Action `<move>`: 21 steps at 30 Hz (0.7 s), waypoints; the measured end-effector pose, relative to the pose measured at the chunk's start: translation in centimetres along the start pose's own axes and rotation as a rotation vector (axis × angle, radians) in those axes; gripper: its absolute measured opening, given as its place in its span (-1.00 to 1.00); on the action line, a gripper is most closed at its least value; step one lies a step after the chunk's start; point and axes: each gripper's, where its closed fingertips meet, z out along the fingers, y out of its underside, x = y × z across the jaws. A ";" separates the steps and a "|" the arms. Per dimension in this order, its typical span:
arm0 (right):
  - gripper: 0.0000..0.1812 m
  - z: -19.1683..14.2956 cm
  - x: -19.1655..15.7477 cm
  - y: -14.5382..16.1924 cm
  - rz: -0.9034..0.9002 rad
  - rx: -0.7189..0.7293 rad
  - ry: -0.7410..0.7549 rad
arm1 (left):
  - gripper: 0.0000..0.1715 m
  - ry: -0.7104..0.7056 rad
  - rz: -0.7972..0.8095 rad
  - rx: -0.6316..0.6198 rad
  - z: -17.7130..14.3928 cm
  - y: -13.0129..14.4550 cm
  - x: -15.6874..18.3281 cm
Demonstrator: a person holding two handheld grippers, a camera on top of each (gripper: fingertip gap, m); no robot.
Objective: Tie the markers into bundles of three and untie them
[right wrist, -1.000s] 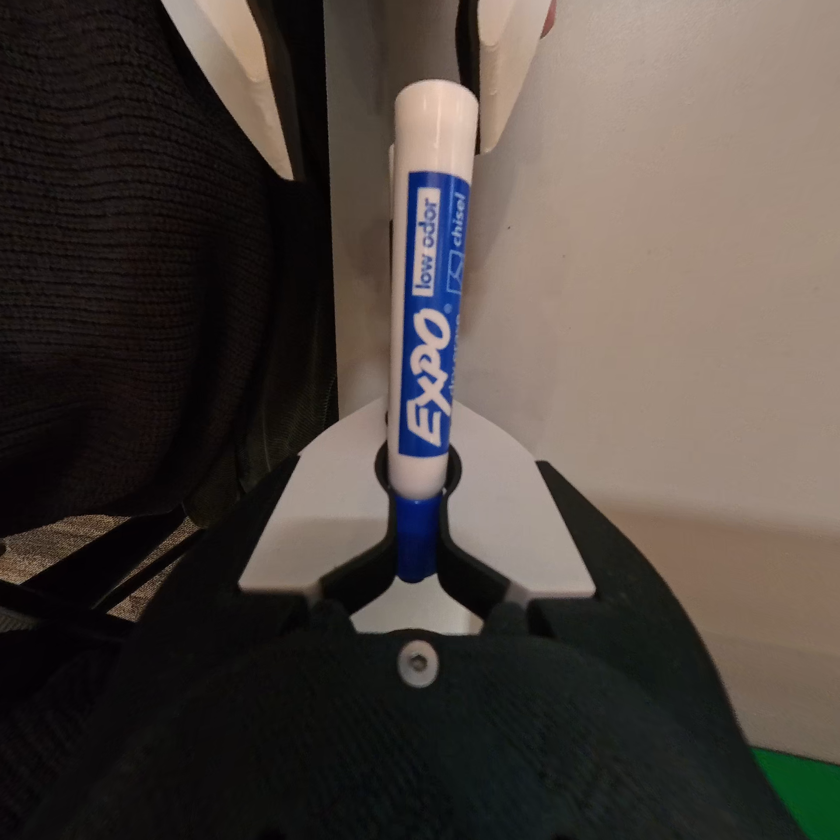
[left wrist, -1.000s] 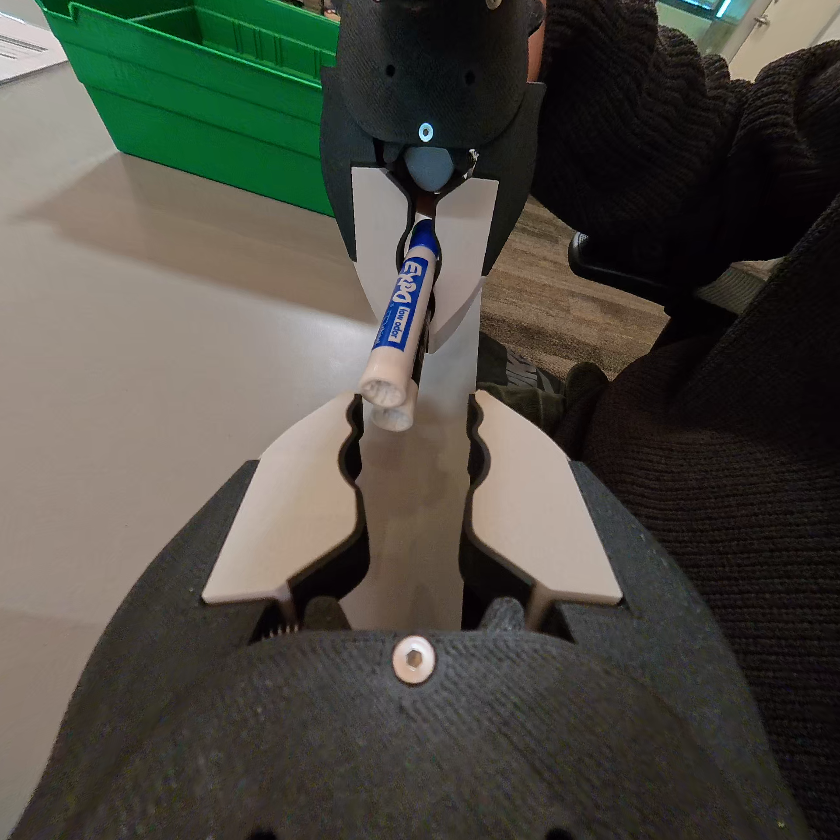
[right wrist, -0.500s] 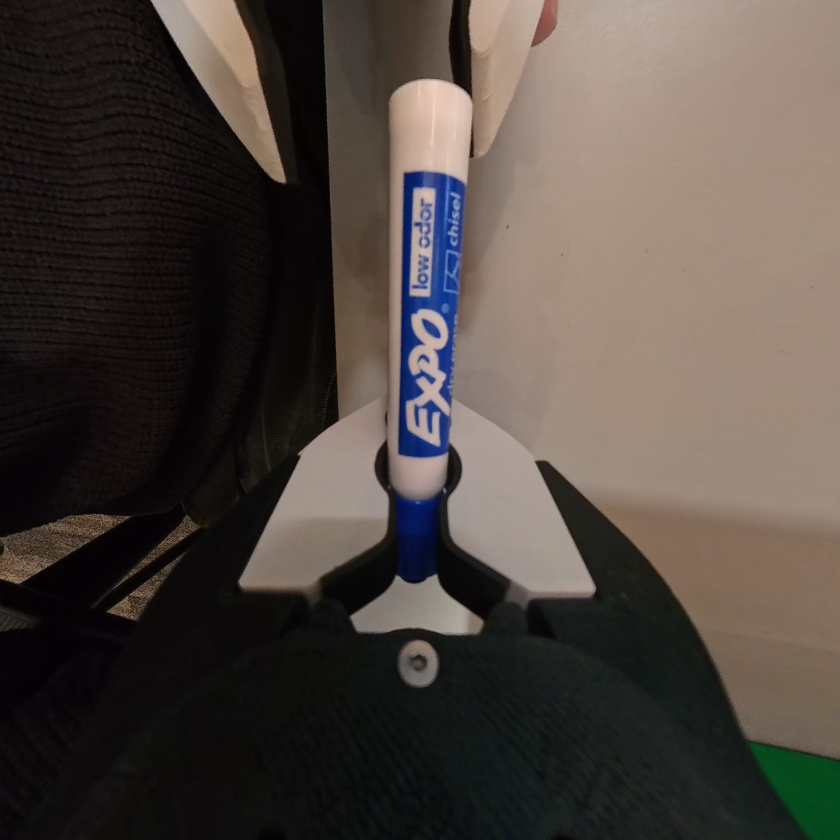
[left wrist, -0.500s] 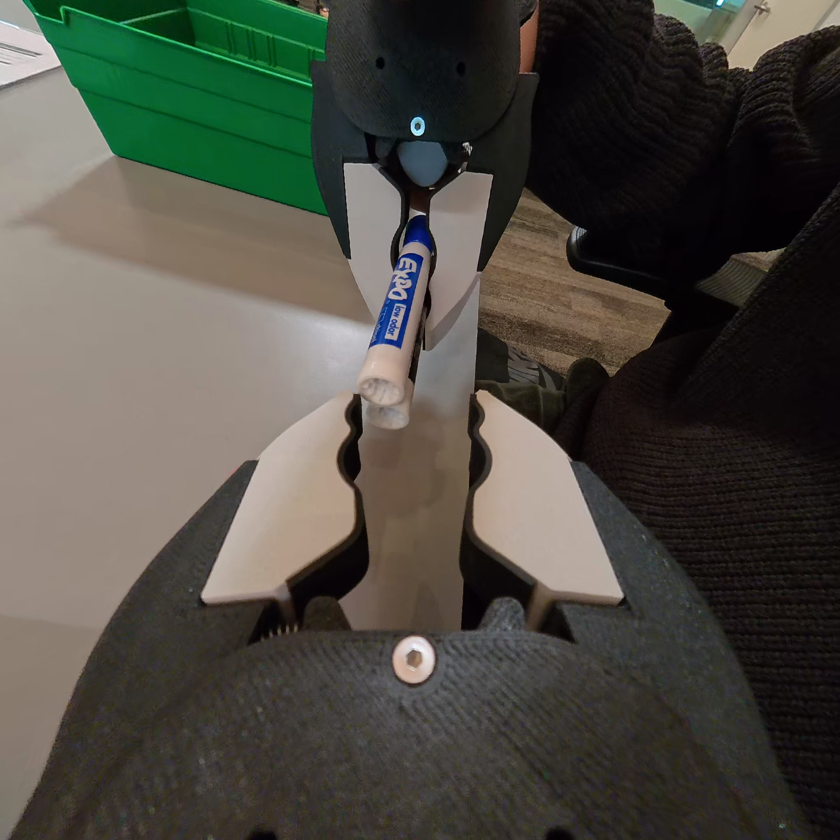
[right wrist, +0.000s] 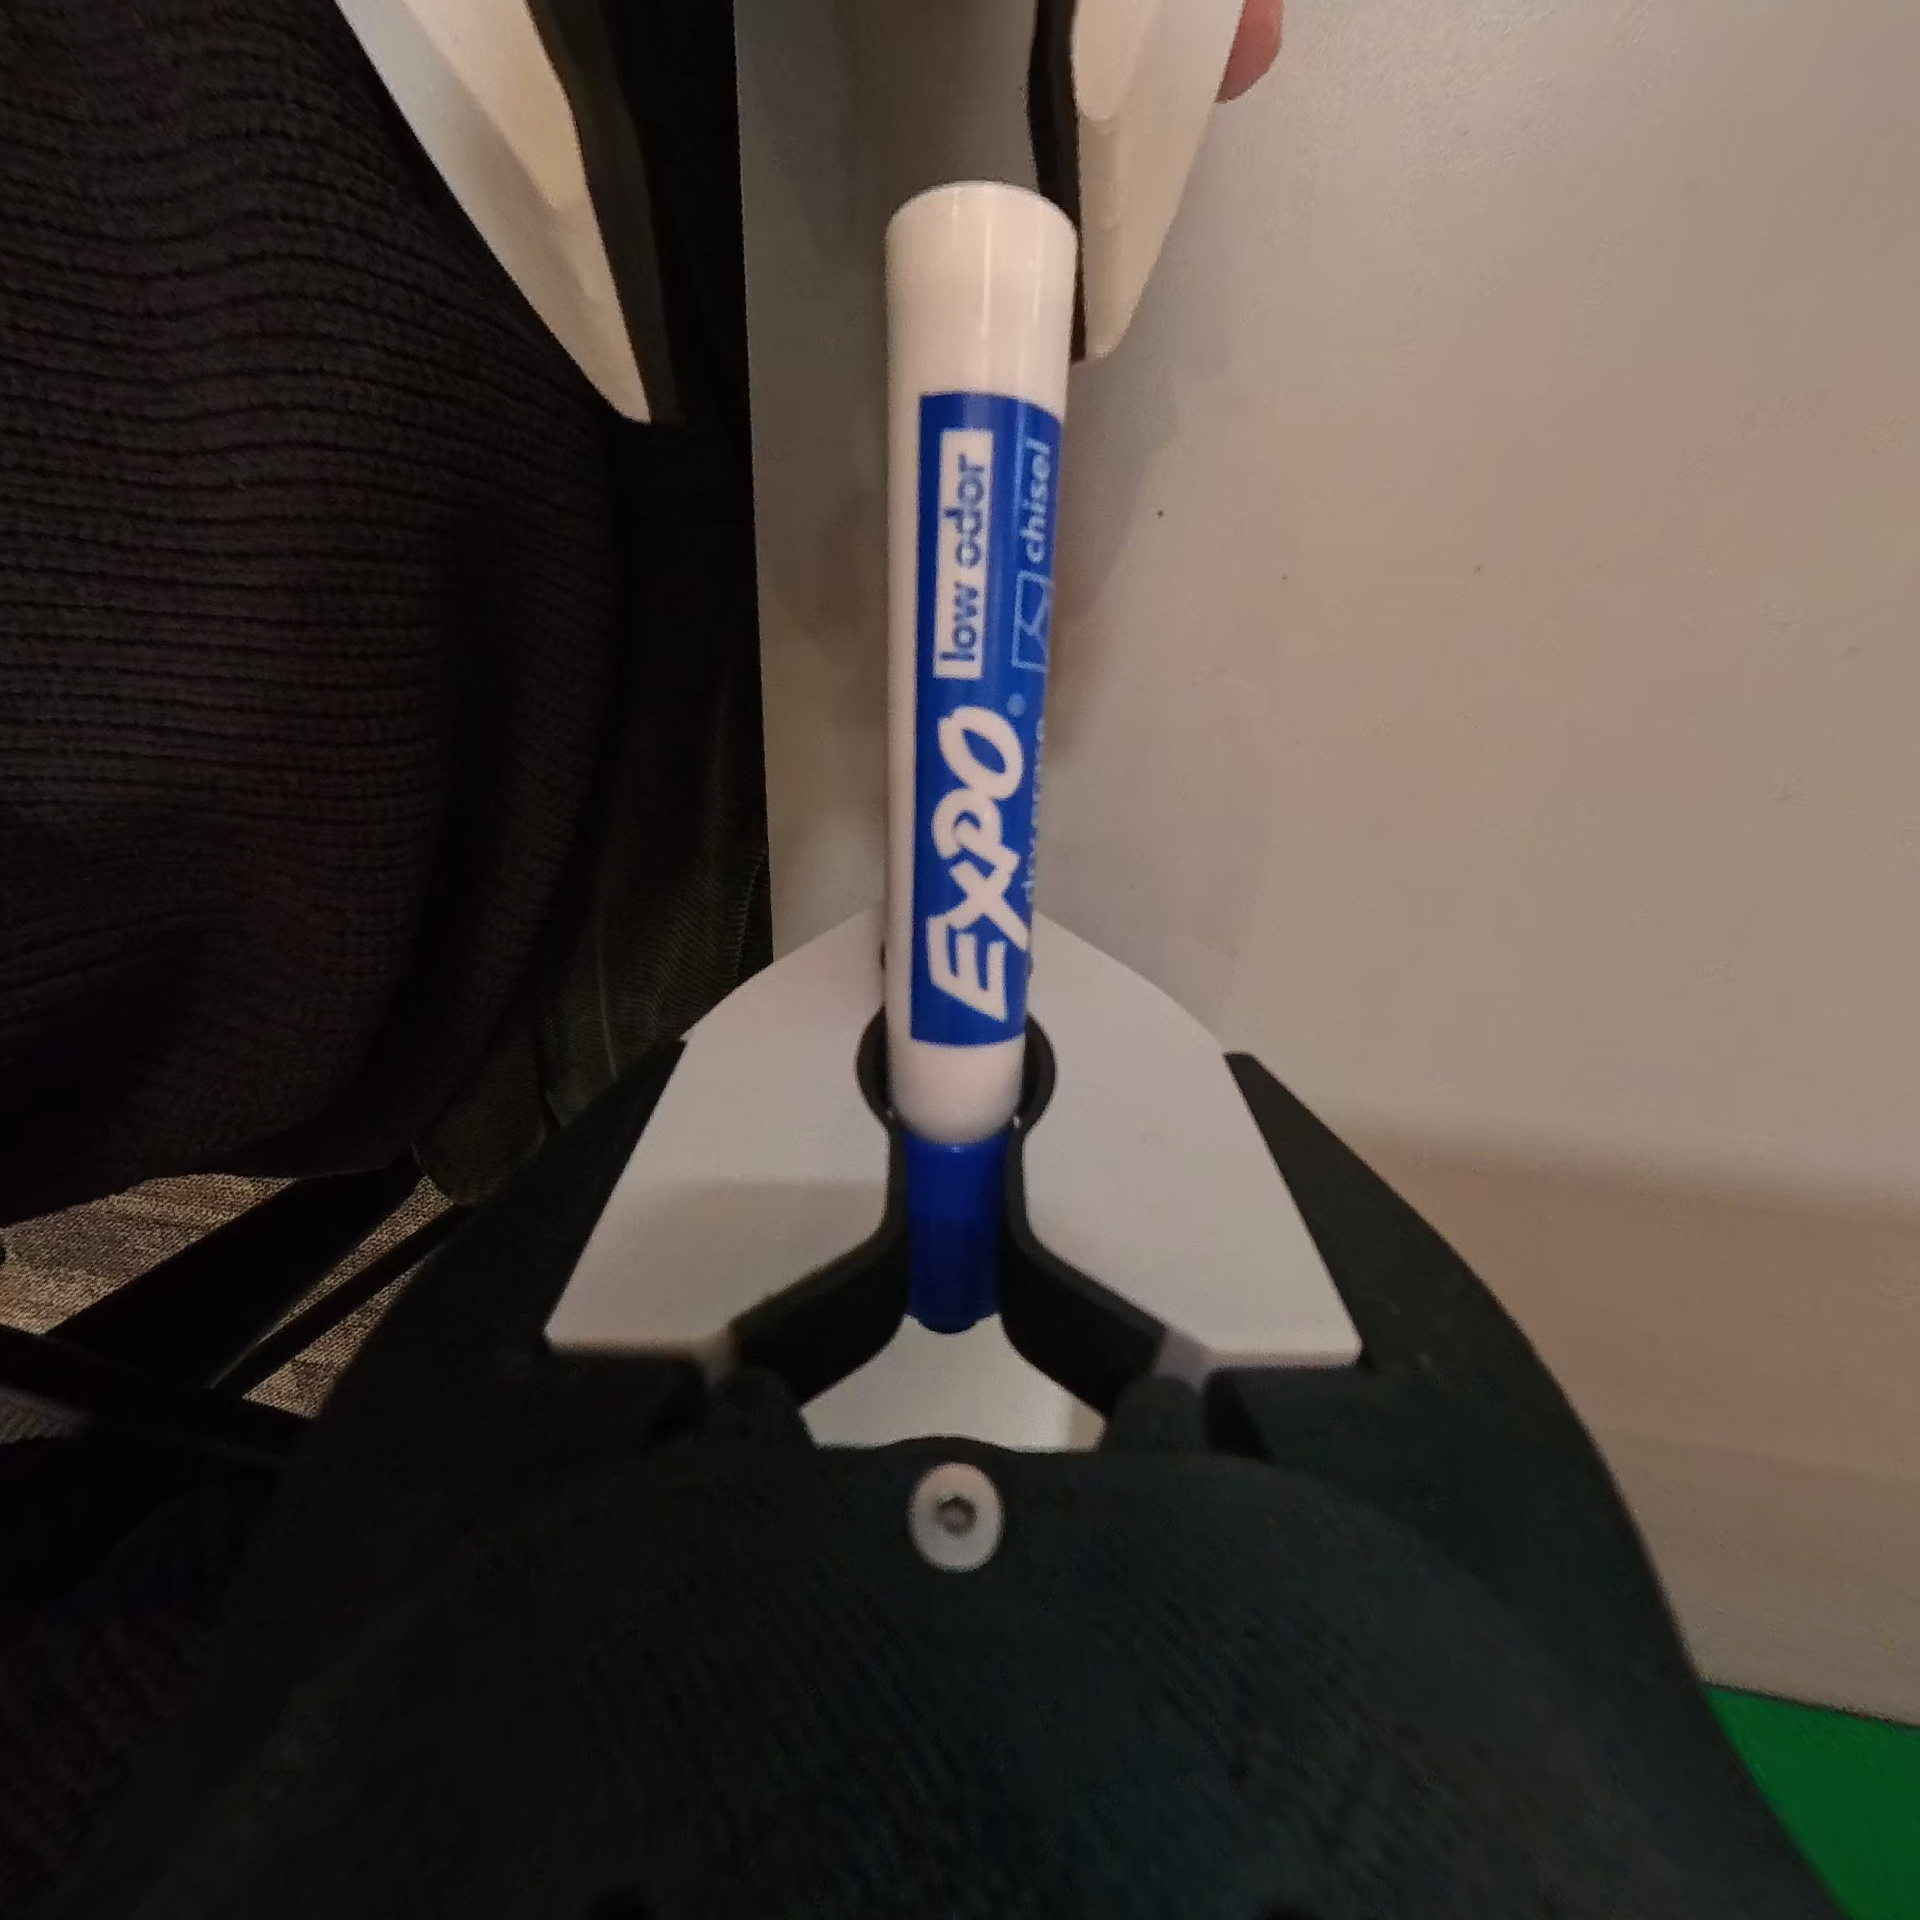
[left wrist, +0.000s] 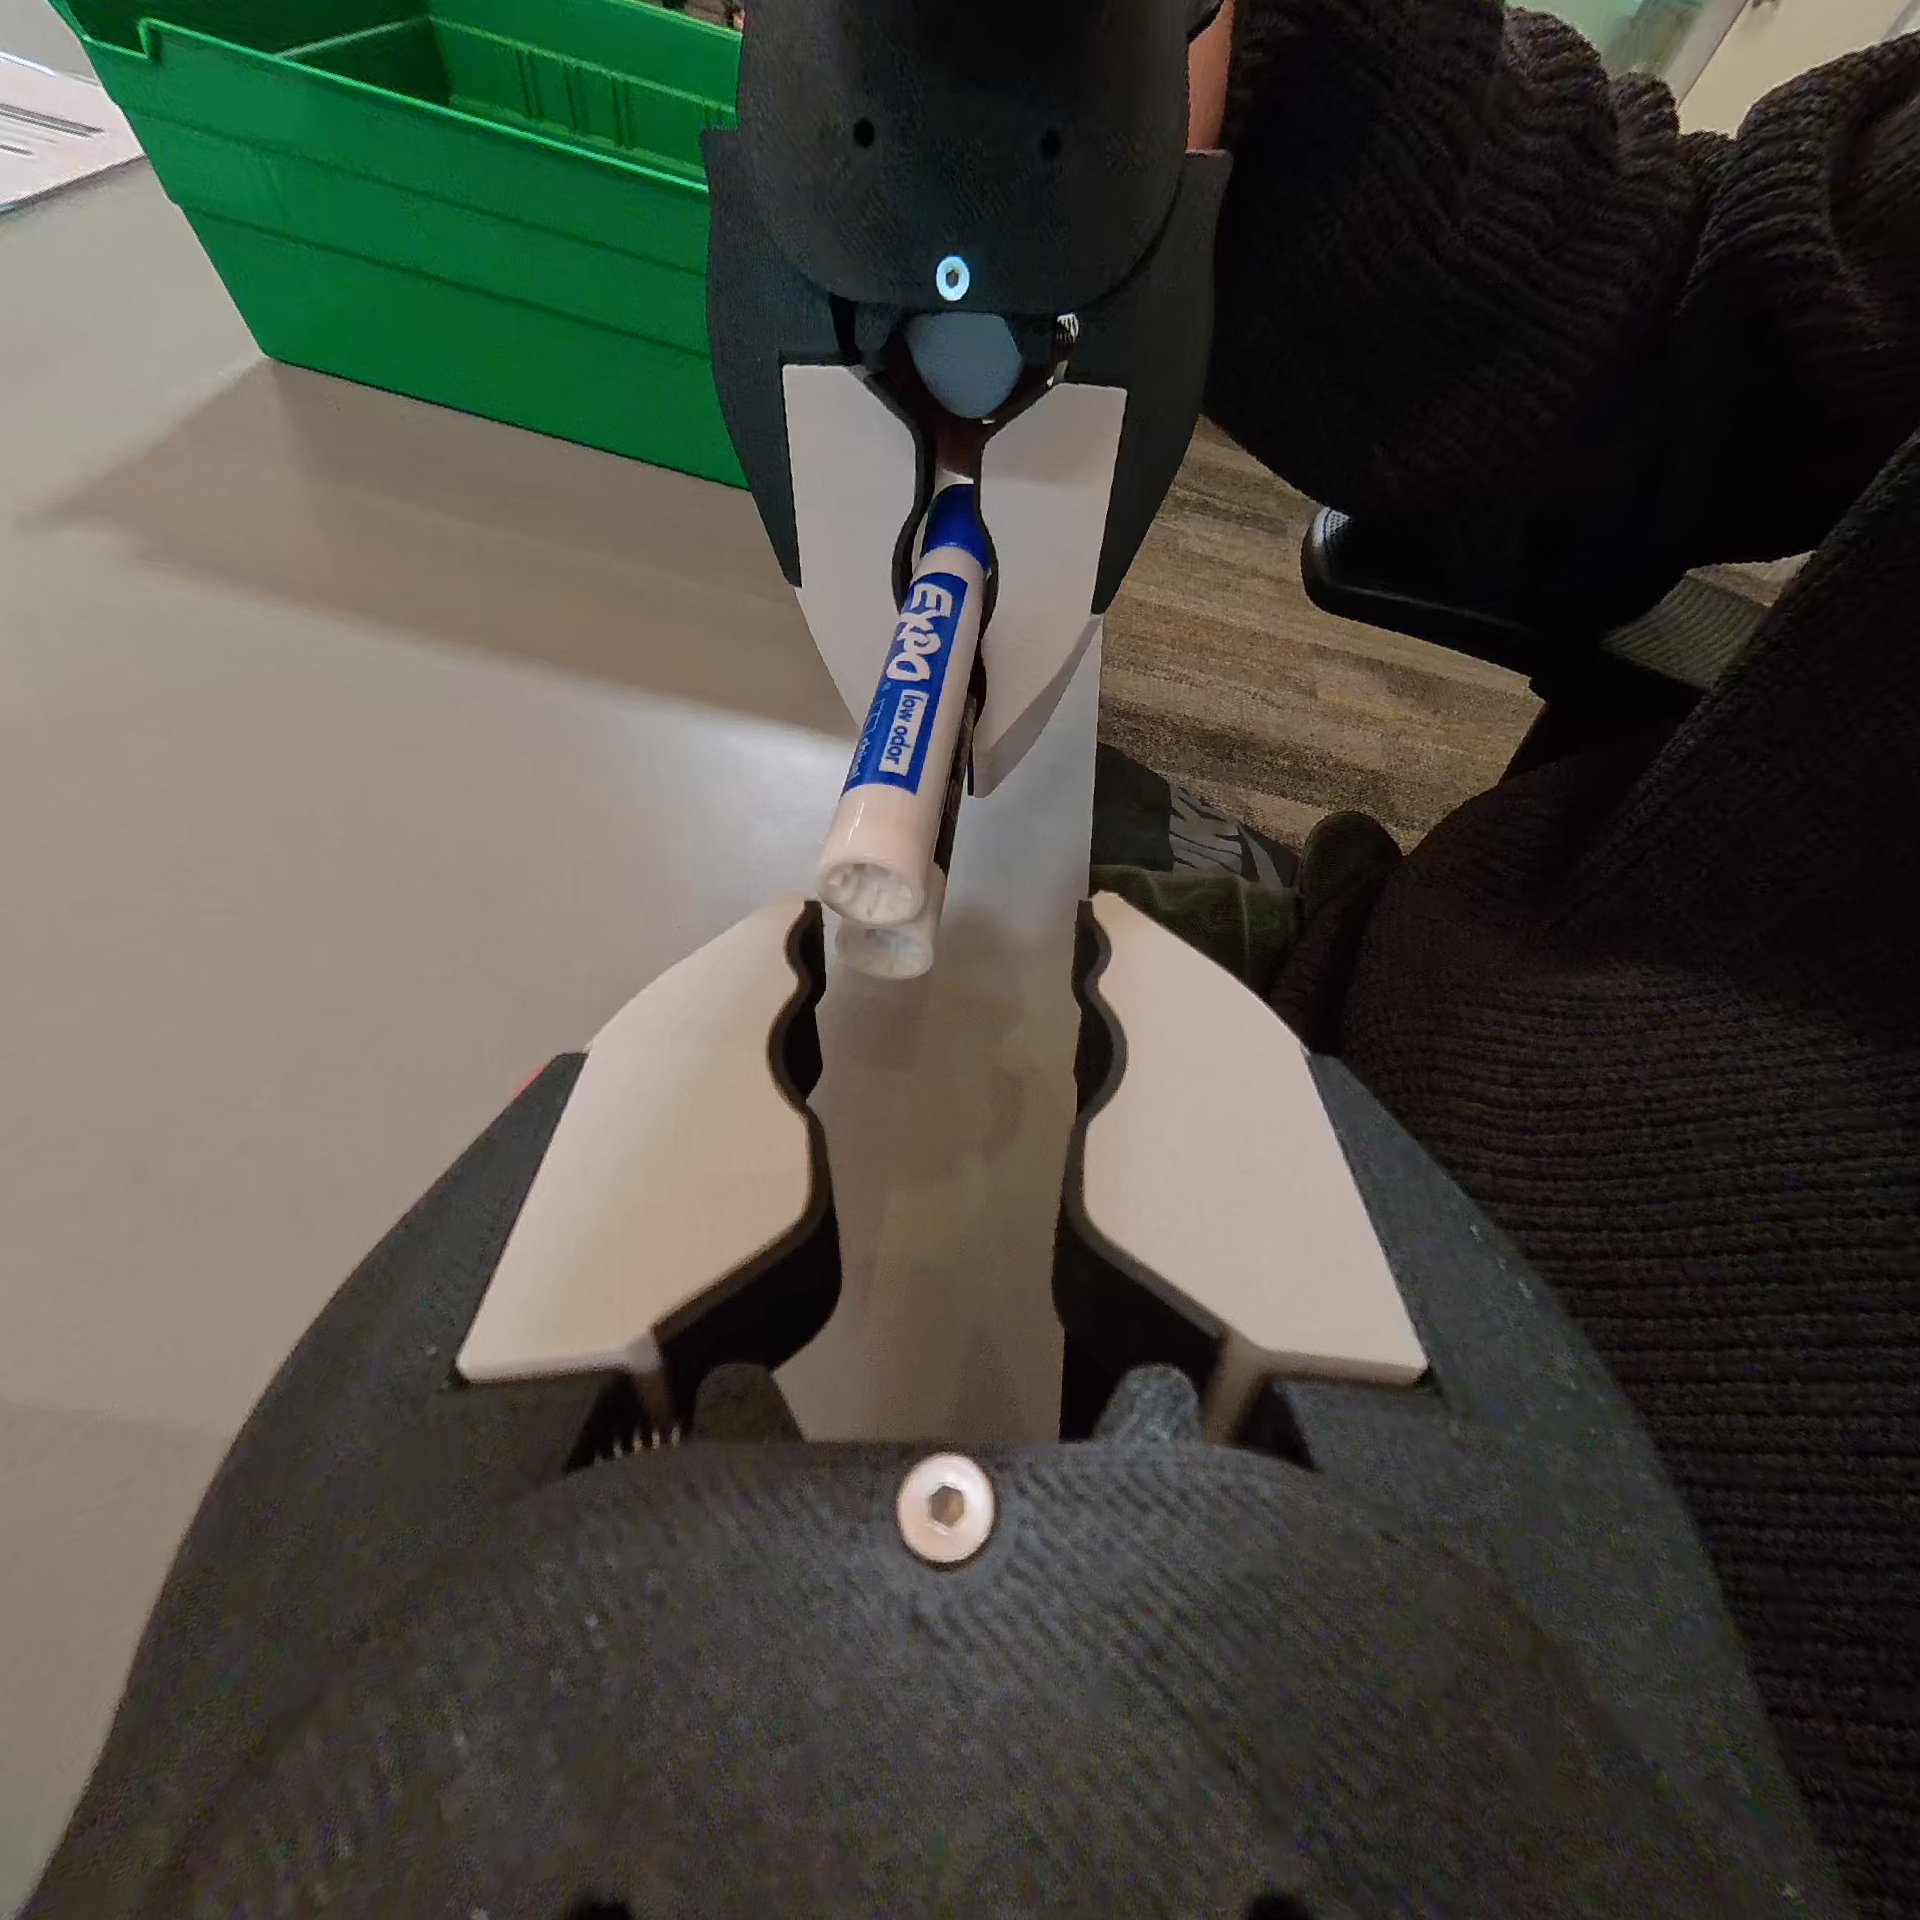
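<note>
My right gripper (right wrist: pixel 961 997) is shut on a whiteboard marker (right wrist: pixel 977 623) with a white barrel and a blue label. It grips the barrel near the blue end, which sits back between the fingers. The white butt end points at my left gripper (right wrist: pixel 862 364). In the left wrist view, my left gripper (left wrist: pixel 945 925) is open and empty, face to face with the right gripper (left wrist: pixel 951 582). The marker (left wrist: pixel 914 686) slants toward it. Its butt end is just ahead of the left fingertip (left wrist: pixel 769 935), not between the jaws.
Both grippers hover over the edge of a beige table (left wrist: pixel 312 831). A green plastic bin (left wrist: pixel 416 239) stands behind on the table, with a paper sheet (left wrist: pixel 42 135) at far left. A person's black knit sweater (left wrist: pixel 1610 1143) fills the right side. Carpeted floor (left wrist: pixel 1247 623) shows beyond. The tips of one gripper are about 8 cm away from the tips of the other.
The right gripper with the marker has drifted slightly up and left in the left wrist view. Both grips are unchanged.
</note>
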 end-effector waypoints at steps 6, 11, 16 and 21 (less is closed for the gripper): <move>-0.84 -0.1 0.0 0.0 0.000 -0.001 0.004 | -0.39 -0.009 -0.003 -0.013 0.1 0.2 -0.2; -0.84 0.0 0.0 0.1 -0.003 -0.006 0.005 | -0.26 0.003 -0.051 -0.033 0.3 0.6 -0.3; -0.84 0.3 -0.1 0.0 -0.011 -0.014 0.000 | -0.15 0.048 -0.199 -0.081 0.5 1.3 -0.3; -0.84 0.4 -0.3 -0.2 -0.044 -0.041 0.000 | -0.09 0.119 -0.435 -0.158 0.6 2.1 -0.5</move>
